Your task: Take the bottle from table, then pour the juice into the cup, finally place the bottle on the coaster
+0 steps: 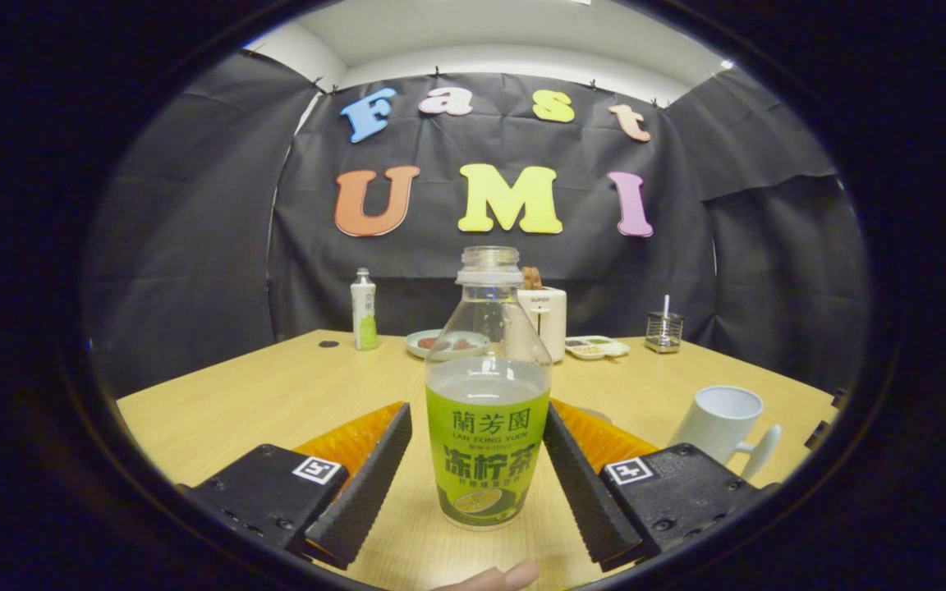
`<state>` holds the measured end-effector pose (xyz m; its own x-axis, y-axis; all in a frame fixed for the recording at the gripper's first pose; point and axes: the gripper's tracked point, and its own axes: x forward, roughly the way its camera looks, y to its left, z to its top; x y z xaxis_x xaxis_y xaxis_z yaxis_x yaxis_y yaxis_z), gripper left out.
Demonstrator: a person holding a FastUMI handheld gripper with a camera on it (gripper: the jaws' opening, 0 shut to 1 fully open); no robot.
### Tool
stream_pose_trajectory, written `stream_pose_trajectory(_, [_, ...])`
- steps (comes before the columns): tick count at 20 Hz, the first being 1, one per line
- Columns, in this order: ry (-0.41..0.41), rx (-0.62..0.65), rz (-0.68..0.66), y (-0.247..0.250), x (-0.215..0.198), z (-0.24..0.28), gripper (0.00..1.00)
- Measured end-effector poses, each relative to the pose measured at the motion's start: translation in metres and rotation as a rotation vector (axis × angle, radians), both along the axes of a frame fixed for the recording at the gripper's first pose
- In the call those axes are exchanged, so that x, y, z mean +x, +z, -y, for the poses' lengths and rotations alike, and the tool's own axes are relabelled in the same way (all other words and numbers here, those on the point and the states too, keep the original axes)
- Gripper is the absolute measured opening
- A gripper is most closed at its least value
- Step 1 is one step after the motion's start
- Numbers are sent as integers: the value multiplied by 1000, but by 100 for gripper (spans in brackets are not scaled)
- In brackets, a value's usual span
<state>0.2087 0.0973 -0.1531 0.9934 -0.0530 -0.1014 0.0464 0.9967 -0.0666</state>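
Note:
An uncapped clear bottle (pixel 487 427) with a green label stands upright on the wooden table (pixel 276 402), about half full of pale juice. It sits between the two fingers of my gripper (pixel 479 414), which is open around it. The right finger lies close against the bottle's side, and a narrow gap shows at the left finger. A white cup (pixel 719 423) with a handle stands on the table to the right, just beyond the right finger. A pale flat edge (pixel 592 414) peeks out behind the right finger; I cannot tell what it is.
Along the table's far edge stand a small white and green bottle (pixel 365 309), a plate of food (pixel 444 342), a white appliance (pixel 545 320), a divided dish (pixel 598 347) and a wire holder (pixel 664 331). A person's fingertip (pixel 498 579) shows below the bottle.

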Motion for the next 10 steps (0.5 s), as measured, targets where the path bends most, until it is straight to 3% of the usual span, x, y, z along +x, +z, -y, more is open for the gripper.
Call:
stream_pose_trajectory(5, [-39, -14, -12, 1, 9, 5, 100])
stream_pose_trajectory(7, [-35, -9, -26, 2, 7, 2, 83])
stream_pose_trajectory(10, [-3, 10, -71, 2, 1, -3, 81])
